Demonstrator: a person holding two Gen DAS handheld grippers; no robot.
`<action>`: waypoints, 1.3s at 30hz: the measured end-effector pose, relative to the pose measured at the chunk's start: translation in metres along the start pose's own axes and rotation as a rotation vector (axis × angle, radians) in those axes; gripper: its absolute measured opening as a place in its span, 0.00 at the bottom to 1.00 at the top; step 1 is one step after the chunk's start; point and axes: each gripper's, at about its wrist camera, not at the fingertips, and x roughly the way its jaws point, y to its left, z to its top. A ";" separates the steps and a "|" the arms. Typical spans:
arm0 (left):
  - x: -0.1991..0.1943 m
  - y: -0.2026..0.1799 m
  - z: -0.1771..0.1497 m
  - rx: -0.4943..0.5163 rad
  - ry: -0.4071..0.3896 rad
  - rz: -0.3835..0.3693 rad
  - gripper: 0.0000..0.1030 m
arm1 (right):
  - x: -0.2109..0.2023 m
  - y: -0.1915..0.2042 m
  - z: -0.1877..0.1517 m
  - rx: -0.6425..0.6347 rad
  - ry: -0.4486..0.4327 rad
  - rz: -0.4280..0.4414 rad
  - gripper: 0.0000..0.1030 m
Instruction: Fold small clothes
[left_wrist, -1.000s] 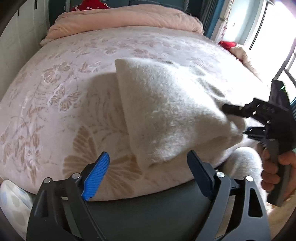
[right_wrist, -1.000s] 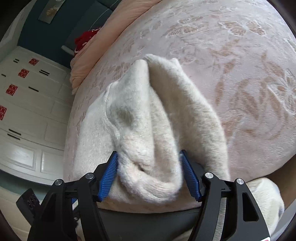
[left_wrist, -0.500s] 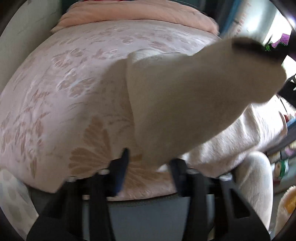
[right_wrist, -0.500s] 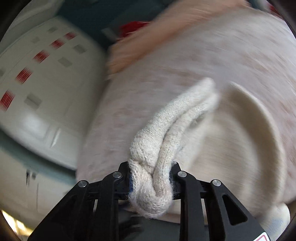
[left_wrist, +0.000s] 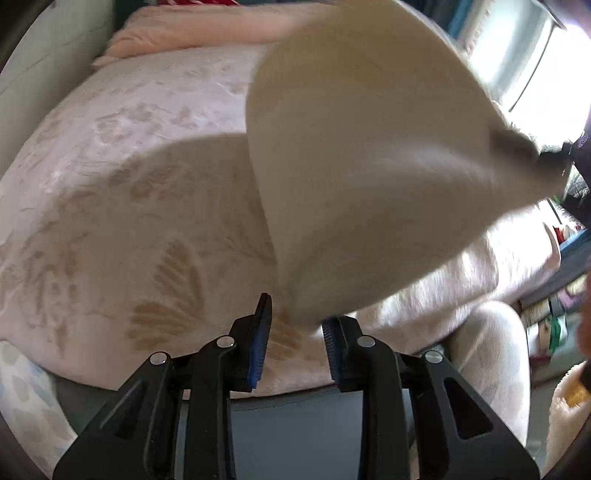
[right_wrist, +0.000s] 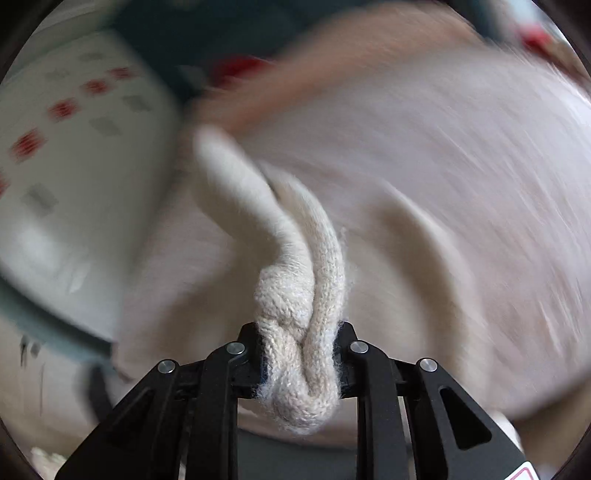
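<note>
A cream knitted garment (left_wrist: 362, 177) hangs lifted above the pink floral bed (left_wrist: 110, 177), blurred by motion. My left gripper (left_wrist: 295, 339) is nearly closed, and the garment's lower corner sits between its blue pads (left_wrist: 260, 343). My right gripper (right_wrist: 301, 350) is shut on a bunched edge of the same garment (right_wrist: 299, 317), which stretches away from it above the bed. In the left wrist view the right gripper (left_wrist: 569, 166) holds the cloth's far end at the right edge.
A peach duvet (left_wrist: 207, 29) lies at the head of the bed. White cabinets (right_wrist: 74, 166) with red marks stand to the left in the right wrist view. A bright window (left_wrist: 535, 66) and cluttered items (left_wrist: 554, 314) are to the right of the bed.
Both grippers closed on the garment, which lay flat on the bed a second ago. It is now lifted off the bed and stretched between them.
</note>
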 end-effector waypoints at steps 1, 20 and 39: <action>0.011 -0.002 -0.003 0.005 0.033 -0.005 0.27 | 0.013 -0.032 -0.013 0.067 0.056 -0.028 0.21; -0.064 -0.029 0.015 0.108 -0.136 0.071 0.67 | 0.008 0.060 -0.003 -0.182 -0.055 0.040 0.01; -0.057 -0.031 0.022 0.169 -0.090 0.149 0.84 | 0.040 0.057 -0.014 -0.116 0.049 0.004 0.15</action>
